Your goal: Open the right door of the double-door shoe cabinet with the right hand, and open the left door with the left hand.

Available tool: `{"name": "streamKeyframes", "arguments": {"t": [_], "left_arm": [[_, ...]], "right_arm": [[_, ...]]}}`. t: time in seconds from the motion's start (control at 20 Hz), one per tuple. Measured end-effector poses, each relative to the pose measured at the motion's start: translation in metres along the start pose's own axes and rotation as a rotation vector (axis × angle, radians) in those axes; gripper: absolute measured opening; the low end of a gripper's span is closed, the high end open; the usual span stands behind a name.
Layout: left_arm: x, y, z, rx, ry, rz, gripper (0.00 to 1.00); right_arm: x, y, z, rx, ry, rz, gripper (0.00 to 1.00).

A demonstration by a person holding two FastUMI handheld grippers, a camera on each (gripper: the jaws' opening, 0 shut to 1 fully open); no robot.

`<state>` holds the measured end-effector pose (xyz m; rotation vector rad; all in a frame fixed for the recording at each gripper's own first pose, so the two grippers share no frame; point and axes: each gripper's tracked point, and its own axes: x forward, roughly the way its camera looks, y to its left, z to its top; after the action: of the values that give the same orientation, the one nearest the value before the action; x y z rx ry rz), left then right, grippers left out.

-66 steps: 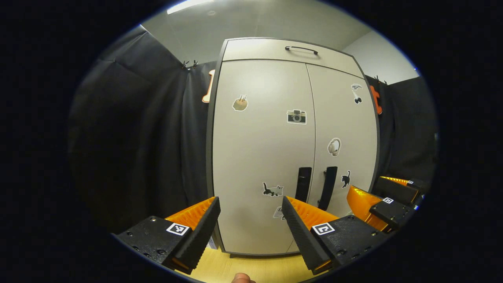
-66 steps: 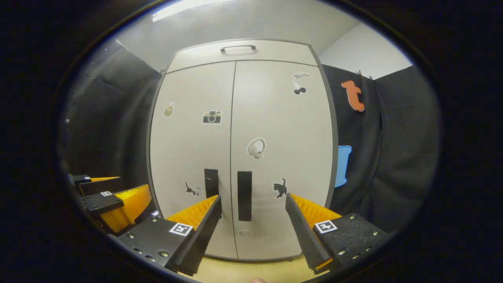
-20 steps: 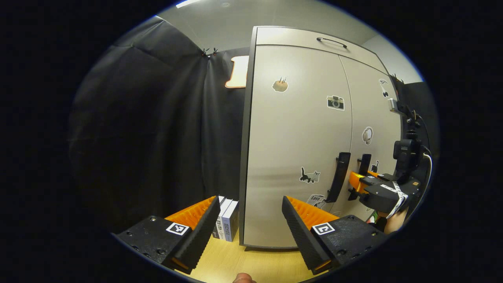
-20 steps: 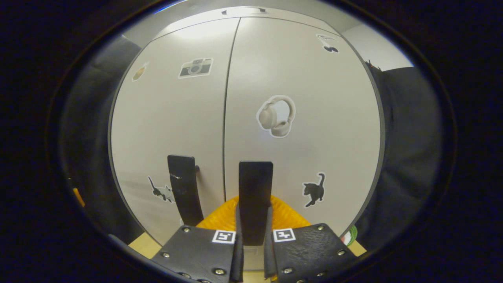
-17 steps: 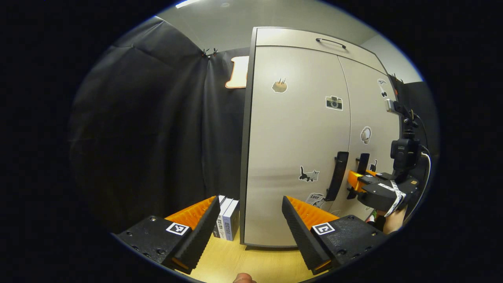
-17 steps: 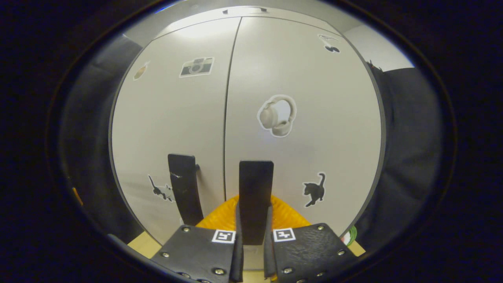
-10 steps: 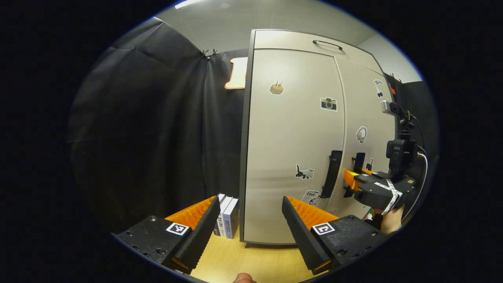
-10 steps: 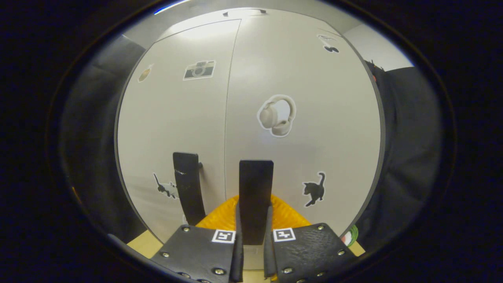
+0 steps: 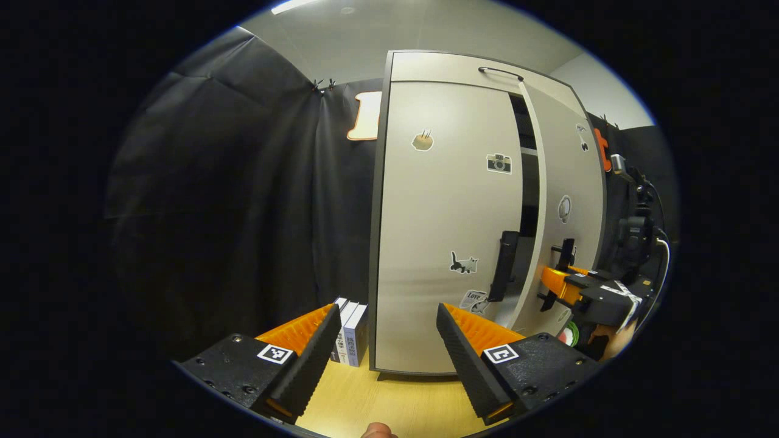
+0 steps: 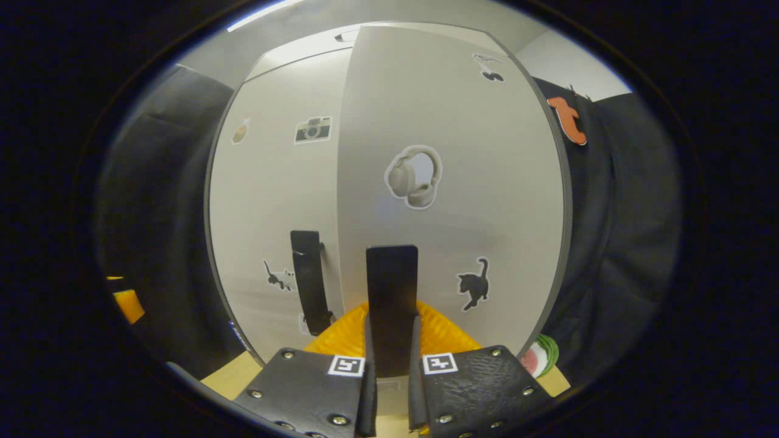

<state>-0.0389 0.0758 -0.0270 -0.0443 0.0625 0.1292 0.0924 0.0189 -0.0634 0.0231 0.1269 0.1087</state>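
You're in a booth with black cloth walls, a grey ceiling with a strip light, and a light wood floor (image 9: 365, 401) under the shoe cabinet (image 9: 447, 67). A few books (image 9: 350, 331) stand upright on the floor just beside the cabinet's left side.

Your right gripper (image 10: 392, 365) has its jaws clamped on the right door's handle (image 10: 392, 292), a dark bar running vertically; its bottom end is hidden between the fingers. The right door (image 10: 450, 182) is swung out a bit, and in the left gripper view you can see a dark gap (image 9: 528, 182) between it and the left door (image 9: 447, 213). What's inside is too dark to make out.

Your left gripper (image 9: 386, 340) has its jaws wide apart, holding nothing, well short of the left door, which looks shut. Its handle (image 9: 505, 264) is vertical too. Something green and white (image 10: 538, 358) peeks out low by the right door, cut off by it, can't tell what it is.
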Motion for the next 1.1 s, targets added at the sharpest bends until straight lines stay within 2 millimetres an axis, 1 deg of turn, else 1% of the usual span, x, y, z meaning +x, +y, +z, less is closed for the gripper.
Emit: {"name": "streamKeyframes", "arguments": {"t": [0.1,0.2,0.5,0.65,0.7,0.75,0.8,0.85,0.9,0.95,1.0,1.05,1.1], "left_arm": [[0.004,-0.006,0.003,0.003,-0.003,-0.005,0.98],[0.008,-0.017,0.002,0.003,0.001,-0.022,0.98],[0.02,-0.057,-0.003,0.002,0.015,-0.114,0.98],[0.027,-0.067,-0.002,0.001,0.015,-0.133,0.98],[0.029,-0.069,-0.001,0.001,0.014,-0.135,0.98],[0.031,-0.072,-0.001,0.002,0.014,-0.138,0.98],[0.031,-0.073,-0.001,0.004,0.015,-0.141,0.98],[0.032,-0.074,-0.001,0.006,0.016,-0.144,0.98],[0.034,-0.077,-0.001,0.008,0.018,-0.148,0.98],[0.034,-0.08,-0.002,0.009,0.02,-0.153,0.98],[0.036,-0.083,-0.003,0.011,0.023,-0.157,0.98],[0.038,-0.085,-0.003,0.013,0.024,-0.16,0.96],[0.039,-0.088,-0.003,0.013,0.024,-0.165,0.98]], "right_arm": [[-0.014,-0.005,-0.001,0.022,0.006,0.034,0.2],[-0.026,-0.011,-0.001,0.035,0.009,0.057,0.21],[-0.057,-0.03,-0.003,0.058,0.013,0.103,0.21],[-0.068,-0.037,-0.002,0.069,0.007,0.136,0.2],[-0.07,-0.041,-0.003,0.069,0.008,0.147,0.24],[-0.074,-0.044,-0.003,0.069,0.007,0.156,0.21],[-0.078,-0.048,-0.003,0.067,0.007,0.166,0.24],[-0.082,-0.052,-0.003,0.07,0.007,0.177,0.21],[-0.085,-0.056,-0.003,0.078,0.009,0.186,0.2],[-0.089,-0.061,-0.003,0.088,0.011,0.191,0.24],[-0.092,-0.067,-0.004,0.095,0.012,0.191,0.21],[-0.095,-0.072,-0.003,0.095,0.013,0.185,0.2],[-0.098,-0.077,-0.004,0.091,0.012,0.176,0.2]]}}
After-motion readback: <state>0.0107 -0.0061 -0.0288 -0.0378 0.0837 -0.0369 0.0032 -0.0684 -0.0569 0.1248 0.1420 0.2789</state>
